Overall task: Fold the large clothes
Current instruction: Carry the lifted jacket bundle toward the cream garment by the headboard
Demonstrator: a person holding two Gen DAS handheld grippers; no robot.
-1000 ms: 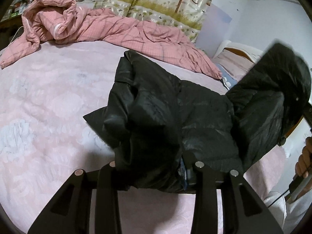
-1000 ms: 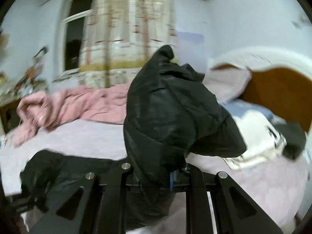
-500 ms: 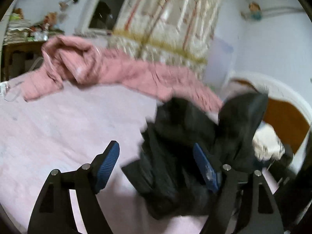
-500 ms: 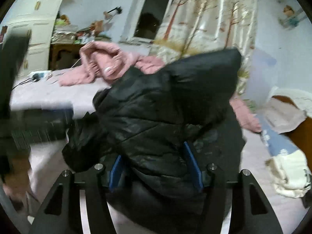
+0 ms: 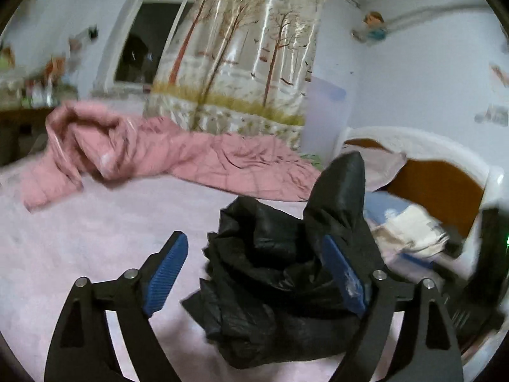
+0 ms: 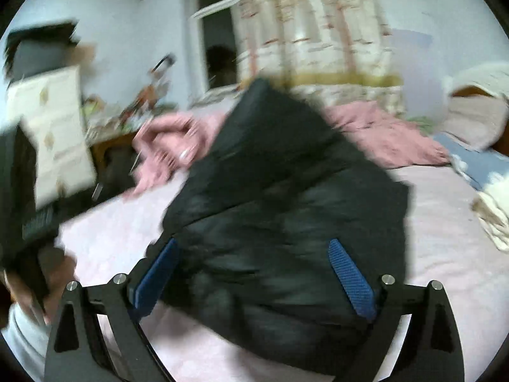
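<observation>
A black puffer jacket (image 5: 270,273) lies bunched in a heap on the pink bed sheet (image 5: 95,238), one part still standing up at its right. My left gripper (image 5: 254,273) is above and in front of the heap. Its jaws are opening wide and the blue pads (image 5: 165,270) press on nothing. In the right wrist view the jacket (image 6: 286,207) is blurred and fills the gap of my right gripper (image 6: 254,278). Those jaws are also opening, and the pads (image 6: 350,280) stand clear of the fabric's sides.
A crumpled pink quilt (image 5: 143,152) lies along the far side of the bed below a tree-print curtain (image 5: 241,63). A wooden headboard (image 5: 435,184), pillows and folded pale cloth (image 5: 413,226) are at the right. A white drawer cabinet (image 6: 51,133) stands at the left.
Both grippers were shut on the jacket and holding it up; both have opened and let go. The jacket has sunk onto the bed in a heap, and the left gripper has risen.
</observation>
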